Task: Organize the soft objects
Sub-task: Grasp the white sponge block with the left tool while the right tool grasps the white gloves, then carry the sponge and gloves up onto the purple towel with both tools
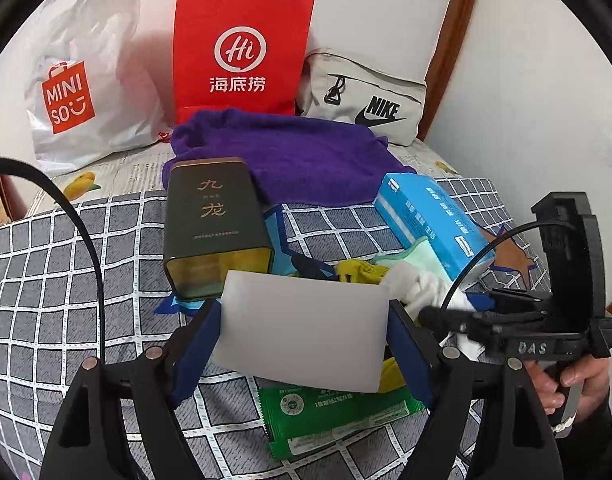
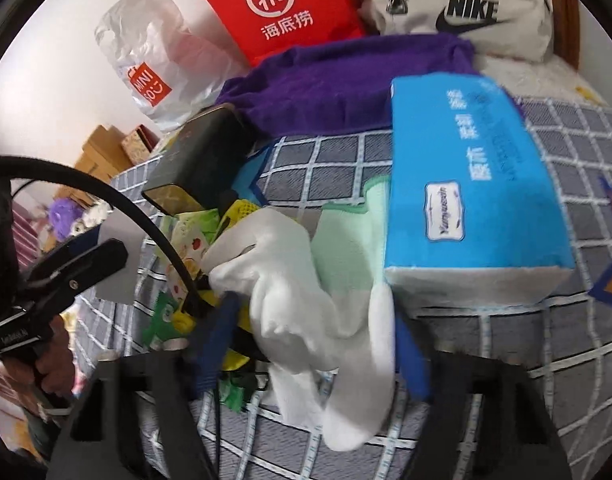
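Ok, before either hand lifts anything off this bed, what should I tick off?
1. grip of the left tongs on the white card: ok, pads sit on both edges.
2. white glove between the fingers of the right tongs: ok.
3. right tongs pressing the glove: cannot tell, the picture is blurred.
4. green cloth free to lift: not ok, the tissue pack lies on it.
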A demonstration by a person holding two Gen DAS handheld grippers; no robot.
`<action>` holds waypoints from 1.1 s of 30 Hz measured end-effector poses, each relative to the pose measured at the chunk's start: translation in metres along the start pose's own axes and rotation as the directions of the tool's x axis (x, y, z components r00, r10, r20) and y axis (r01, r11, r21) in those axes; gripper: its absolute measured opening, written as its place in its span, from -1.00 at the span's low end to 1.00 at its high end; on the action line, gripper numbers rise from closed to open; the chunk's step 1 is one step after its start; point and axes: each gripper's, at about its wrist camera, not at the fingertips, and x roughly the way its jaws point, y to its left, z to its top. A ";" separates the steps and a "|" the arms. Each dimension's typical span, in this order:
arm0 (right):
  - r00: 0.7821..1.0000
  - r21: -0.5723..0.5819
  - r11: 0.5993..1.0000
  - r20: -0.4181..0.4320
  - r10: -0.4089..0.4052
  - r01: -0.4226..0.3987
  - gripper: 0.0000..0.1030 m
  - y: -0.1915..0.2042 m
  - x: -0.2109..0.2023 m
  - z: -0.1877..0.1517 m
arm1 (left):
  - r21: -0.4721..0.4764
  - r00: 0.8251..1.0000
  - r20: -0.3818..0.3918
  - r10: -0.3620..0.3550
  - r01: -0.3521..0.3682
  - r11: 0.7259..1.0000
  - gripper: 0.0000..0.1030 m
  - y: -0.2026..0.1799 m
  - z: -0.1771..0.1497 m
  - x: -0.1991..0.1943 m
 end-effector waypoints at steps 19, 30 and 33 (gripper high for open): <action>0.989 -0.092 0.996 0.145 0.032 -0.019 -0.68 0.014 -0.081 -0.016 | -0.007 0.999 0.035 0.039 -0.039 0.999 0.55 -0.012 0.012 -0.035; 0.974 -0.130 0.991 0.227 0.017 0.013 -0.68 0.006 -0.112 0.022 | -0.044 0.993 0.062 0.098 -0.095 0.994 0.55 0.001 0.055 -0.041; 0.970 -0.134 0.991 0.244 0.011 0.023 -0.68 0.000 -0.113 0.038 | -0.041 0.991 0.057 0.119 -0.116 0.992 0.55 0.006 0.069 -0.036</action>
